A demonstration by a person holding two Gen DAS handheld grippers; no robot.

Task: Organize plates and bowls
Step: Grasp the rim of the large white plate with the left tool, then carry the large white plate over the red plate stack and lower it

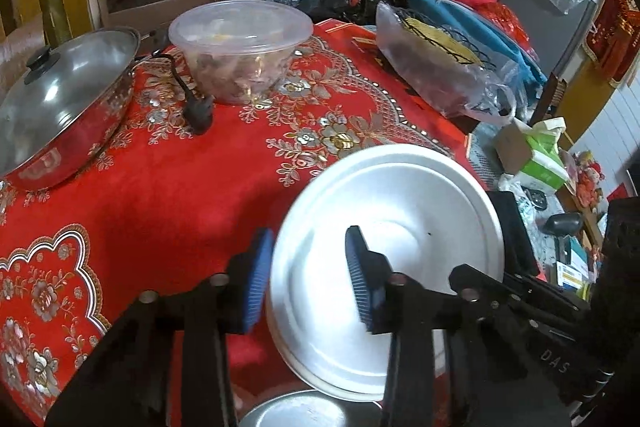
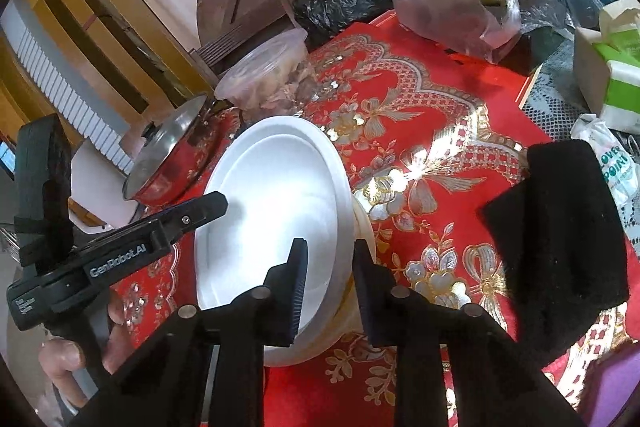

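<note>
The white plate (image 1: 384,259) sits tilted atop a stack on the red tablecloth (image 1: 168,187), at five o'clock in the left view. The left gripper (image 1: 308,283) straddles its near rim, jaws open; the right gripper (image 2: 330,291) likewise, jaws apart. A lidded pan (image 1: 64,103) lies at nine o'clock

A stack of white plates (image 2: 276,195) sits tilted on the red floral tablecloth (image 2: 432,131), its rim between both grippers' parted fingers, with a metal dish's edge (image 1: 296,411) just below it.
</note>
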